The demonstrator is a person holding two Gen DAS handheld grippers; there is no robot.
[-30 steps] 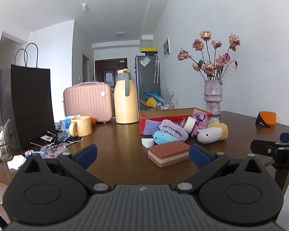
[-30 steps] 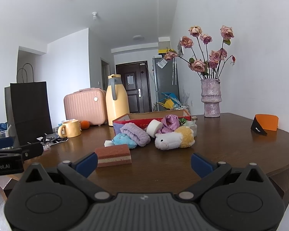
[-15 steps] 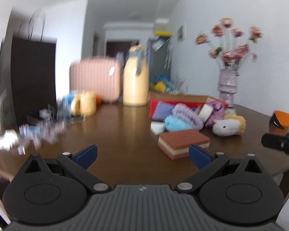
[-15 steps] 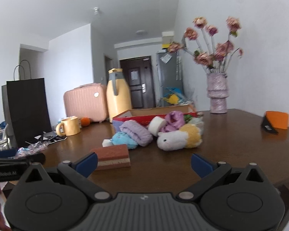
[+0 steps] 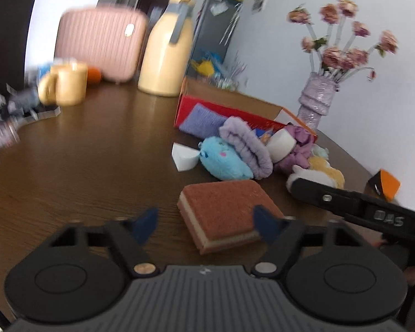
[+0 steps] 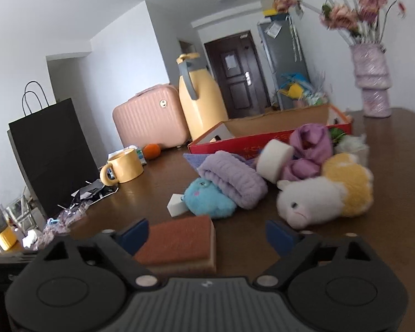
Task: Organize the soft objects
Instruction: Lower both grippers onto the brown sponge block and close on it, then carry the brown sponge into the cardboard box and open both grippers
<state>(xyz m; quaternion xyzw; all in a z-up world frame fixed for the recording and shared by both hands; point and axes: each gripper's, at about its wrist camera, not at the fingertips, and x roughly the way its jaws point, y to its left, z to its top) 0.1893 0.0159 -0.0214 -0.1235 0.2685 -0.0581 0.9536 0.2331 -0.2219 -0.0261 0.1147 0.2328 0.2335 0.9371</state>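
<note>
the left tool point(image 5: 204, 225) is hanging over the table point(image 5: 77, 166), its jaws just closing yet still released around the near end of the sponge point(image 5: 224, 210). the right tool point(image 6: 207, 235) is likewise narrowing, released, gripping nothing. at 12 o'clock, soft toys point(image 6: 323, 196) are lying piled before the red box point(image 6: 262, 138).

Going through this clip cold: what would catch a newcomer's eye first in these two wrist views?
Probably the heap of soft things mid-table in front of the open red box: a blue plush, a rolled lilac cloth and a white-and-yellow plush. Nearer the cameras, a brown sponge lies flat on the wooden table. Behind stand a tall yellow jug and a pink suitcase.
</note>
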